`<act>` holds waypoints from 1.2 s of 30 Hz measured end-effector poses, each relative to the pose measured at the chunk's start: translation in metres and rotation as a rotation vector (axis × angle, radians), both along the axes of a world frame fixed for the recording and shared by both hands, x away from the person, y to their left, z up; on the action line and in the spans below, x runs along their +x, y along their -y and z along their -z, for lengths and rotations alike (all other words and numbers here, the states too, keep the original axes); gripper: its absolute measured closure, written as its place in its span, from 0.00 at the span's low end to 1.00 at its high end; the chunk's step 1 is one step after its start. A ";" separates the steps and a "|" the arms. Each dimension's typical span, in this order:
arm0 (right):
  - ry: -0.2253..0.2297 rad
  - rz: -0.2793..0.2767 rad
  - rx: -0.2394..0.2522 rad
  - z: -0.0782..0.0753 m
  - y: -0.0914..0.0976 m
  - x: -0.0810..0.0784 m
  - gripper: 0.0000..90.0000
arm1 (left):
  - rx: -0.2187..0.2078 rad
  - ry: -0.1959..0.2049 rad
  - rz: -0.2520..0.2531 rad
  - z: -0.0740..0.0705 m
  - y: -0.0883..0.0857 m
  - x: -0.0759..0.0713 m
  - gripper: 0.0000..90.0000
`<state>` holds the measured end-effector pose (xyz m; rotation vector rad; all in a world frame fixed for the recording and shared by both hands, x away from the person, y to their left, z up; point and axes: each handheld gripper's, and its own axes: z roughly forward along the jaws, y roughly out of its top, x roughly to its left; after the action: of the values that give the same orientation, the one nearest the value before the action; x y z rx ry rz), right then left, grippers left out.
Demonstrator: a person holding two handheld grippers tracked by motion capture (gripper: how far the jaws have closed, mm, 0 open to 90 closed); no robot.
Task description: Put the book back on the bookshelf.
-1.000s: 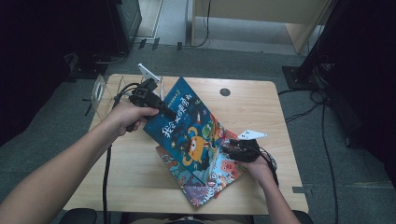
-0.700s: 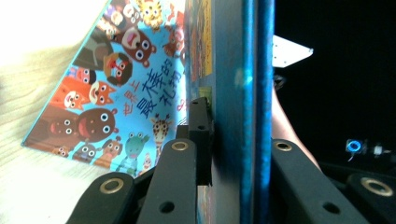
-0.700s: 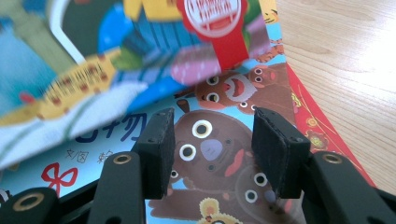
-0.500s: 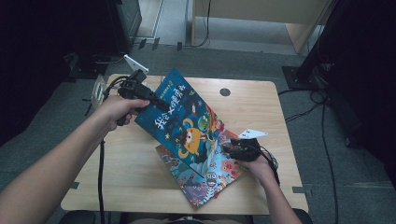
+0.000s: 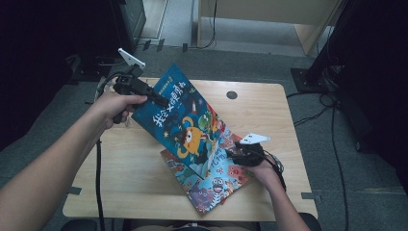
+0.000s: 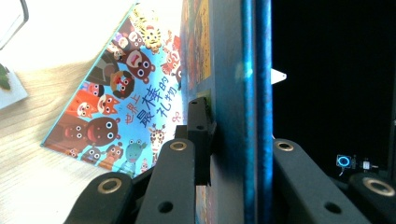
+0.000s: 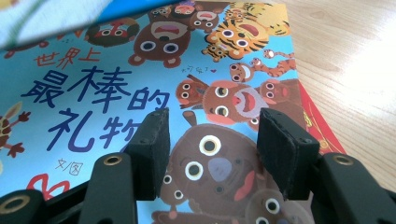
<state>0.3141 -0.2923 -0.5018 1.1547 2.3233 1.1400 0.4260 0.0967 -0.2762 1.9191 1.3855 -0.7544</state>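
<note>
Left gripper (image 5: 161, 101): jaws clamped on the edge of the blue picture book (image 5: 185, 127), one jaw on each face of it. In the left gripper view that book (image 6: 233, 93) stands edge-on between the jaws, the inner jaw pressed flat against its cover. The book is tilted up off the table (image 5: 134, 168), its gripped corner highest, its far lower corner down among the other books near the right gripper.

Right gripper (image 5: 235, 155): jaws apart and have just been opening, nothing between them. They hover low over the animal picture book (image 7: 140, 93), which lies flat on the table (image 7: 355, 56) under and ahead of the jaws; a brown bear face sits in the gap between them. A red book (image 7: 317, 123) peeks out from under it, just beyond the right-hand jaw. The lifted blue book's edge (image 7: 56, 18) hangs above and ahead of the left-hand jaw.

Animal picture book (image 6: 116, 102) also lies beyond the left gripper's jaws, to their left side.
</note>
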 end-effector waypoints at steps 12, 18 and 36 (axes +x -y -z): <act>0.034 -0.045 0.002 0.004 -0.007 -0.001 0.43 | -0.014 -0.003 -0.025 -0.014 -0.018 0.004 0.88; 0.053 -0.059 -0.003 0.005 -0.008 -0.002 0.41 | -0.009 0.009 -0.034 -0.019 -0.028 0.001 0.88; 0.056 -0.059 0.000 0.006 -0.008 -0.002 0.42 | 0.014 0.050 -0.051 -0.025 -0.070 -0.037 0.89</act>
<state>0.3120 -0.2846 -0.5077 1.0469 2.3288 1.1775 0.3895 0.1671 -0.2512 1.8930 1.4077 -0.6699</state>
